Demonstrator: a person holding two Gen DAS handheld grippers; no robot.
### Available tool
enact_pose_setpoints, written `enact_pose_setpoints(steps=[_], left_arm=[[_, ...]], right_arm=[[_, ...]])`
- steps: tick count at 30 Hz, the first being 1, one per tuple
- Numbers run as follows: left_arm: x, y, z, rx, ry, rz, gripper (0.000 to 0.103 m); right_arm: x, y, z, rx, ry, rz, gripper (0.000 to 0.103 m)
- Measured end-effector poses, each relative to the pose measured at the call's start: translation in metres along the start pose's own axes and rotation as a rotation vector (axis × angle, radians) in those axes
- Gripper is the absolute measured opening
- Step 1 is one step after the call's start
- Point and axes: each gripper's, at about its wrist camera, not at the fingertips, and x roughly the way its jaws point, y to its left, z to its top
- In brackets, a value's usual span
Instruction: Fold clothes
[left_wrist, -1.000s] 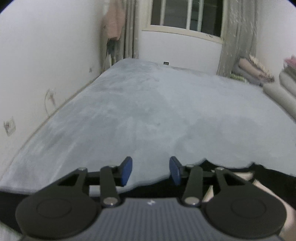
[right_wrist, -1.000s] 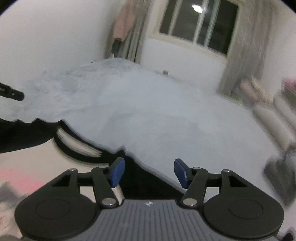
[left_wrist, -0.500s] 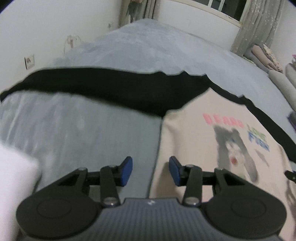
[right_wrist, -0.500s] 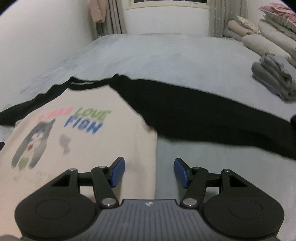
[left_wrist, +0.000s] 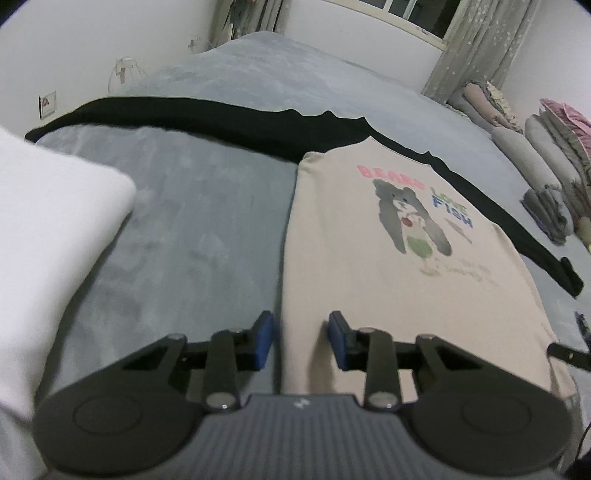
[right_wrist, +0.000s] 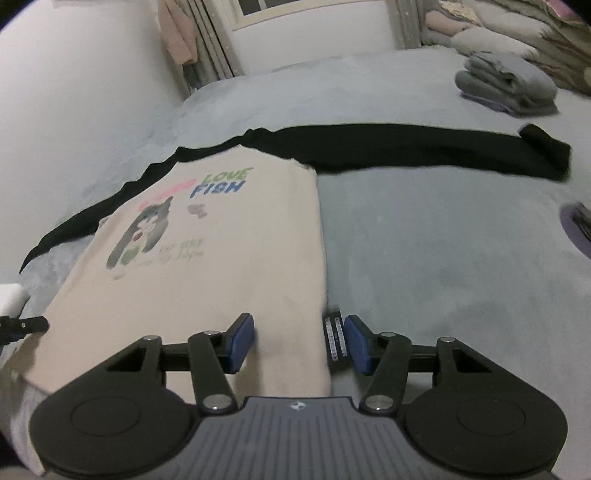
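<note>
Lying flat: shirt (left_wrist: 388, 266), on the grey bed (left_wrist: 184, 229) (sleeves spread).
Left gripper (left_wrist: 301, 339): closing, jaws astride shirt's left side edge.
Right gripper (right_wrist: 299, 343): closing, astride shirt's right edge.

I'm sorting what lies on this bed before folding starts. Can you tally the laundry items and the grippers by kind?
Shirts spread flat: 1, the beige shirt with black sleeves.
Folded grey piles: 1, the grey pile near the far edge.
White cloth: 1, the white cloth on the left.
Grippers: 2, left gripper and right gripper, both closing.
Total: 5
</note>
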Motion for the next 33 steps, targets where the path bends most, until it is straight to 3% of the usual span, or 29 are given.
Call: enact_pose_setpoints(steps=[2,3,4,6,7,8,16,21,24,26,28,33], left_arm=[[-0.002,0.0,-0.005,0.008,0.001,-0.001,0.029],[-0.003,-0.001,-0.008,0.014,0.001,0.001,0.024],[-0.003,-0.002,-0.01,0.018,0.003,-0.002,0.011],[-0.002,-0.004,-0.015,0.015,0.005,-0.013,0.004],[-0.003,-0.004,-0.016,0.012,0.005,-0.019,0.003],[-0.005,-0.005,-0.017,0.017,0.001,-0.019,0.003],[-0.05,-0.001,-0.016,0.056,-0.039,-0.048,0.003],[-0.029,0.005,-0.019,0.059,0.025,0.0,0.004],[-0.027,0.005,-0.011,0.045,0.023,0.013,0.012],[-0.03,0.002,0.0,0.051,-0.014,0.04,0.02],[-0.03,-0.002,0.013,0.049,-0.043,0.052,0.031],[-0.012,-0.022,0.044,0.066,-0.079,0.068,0.043]], right_arm=[[-0.007,0.002,-0.009,-0.004,0.027,0.004,0.054],[-0.009,0.003,-0.013,-0.014,0.036,0.002,0.053],[-0.011,0.005,-0.016,-0.03,0.042,-0.004,0.051],[-0.015,0.01,-0.024,-0.062,0.054,-0.016,0.036],[-0.016,0.011,-0.026,-0.071,0.056,-0.015,0.012],[-0.018,0.011,-0.027,-0.076,0.055,-0.011,0.009],[-0.057,0.017,-0.028,-0.095,-0.018,0.042,0.008],[-0.038,0.015,-0.036,-0.11,0.046,0.033,0.008],[-0.035,0.011,-0.03,-0.096,0.038,0.039,0.013],[-0.038,0.006,-0.018,-0.086,0.001,0.017,0.03],[-0.039,-0.004,-0.001,-0.052,-0.041,-0.008,0.037],[-0.008,-0.041,0.045,0.081,-0.056,-0.066,0.044]])
